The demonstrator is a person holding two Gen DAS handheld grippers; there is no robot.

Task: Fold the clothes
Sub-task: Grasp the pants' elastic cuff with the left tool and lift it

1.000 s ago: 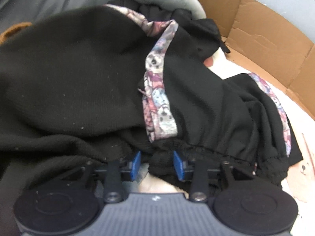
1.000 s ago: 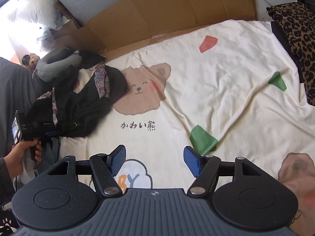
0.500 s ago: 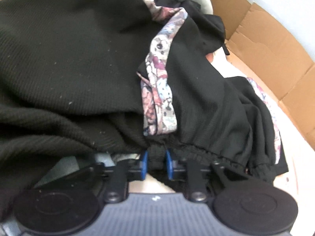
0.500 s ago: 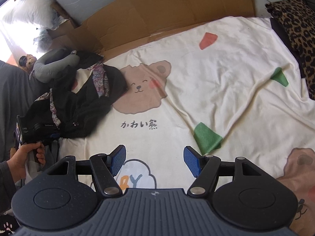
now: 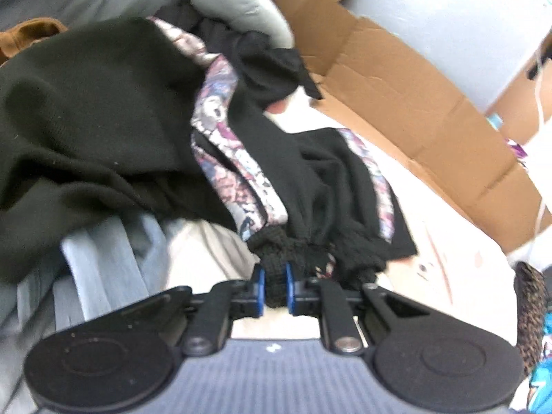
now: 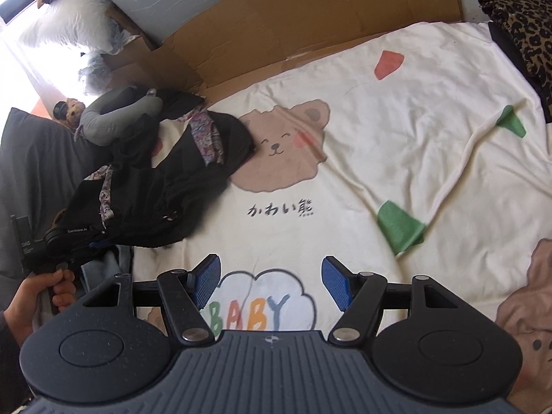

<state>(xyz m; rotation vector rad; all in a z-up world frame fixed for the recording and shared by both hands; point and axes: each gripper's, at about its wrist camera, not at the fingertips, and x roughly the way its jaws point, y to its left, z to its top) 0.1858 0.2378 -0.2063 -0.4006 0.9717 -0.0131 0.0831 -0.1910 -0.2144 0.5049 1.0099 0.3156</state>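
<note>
Black garment with floral trim [image 5: 310,172], heaped at the left edge of the bed; ribbed waistband pinched between the blue pads of the left gripper [image 5: 275,288]. Right gripper [image 6: 270,281]: fingers spread wide, holding nothing, over the bedding. Cream bear-print sheet [image 6: 396,131], wrinkled, with green and red patches. Grey neck pillow [image 6: 114,117] beyond the garment. Flattened cardboard [image 6: 310,17] lining the wall. Leopard-print cushion [image 6: 524,24] at far right.

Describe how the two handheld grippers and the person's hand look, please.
Both the left gripper and the right gripper share one design: black linkage arms with silver pivot screws, blue ribbed pads, two round black discs and a ridged grey-blue body bearing a small white mark. The person's hand wears no glove; a dark sleeve edge shows.
</note>
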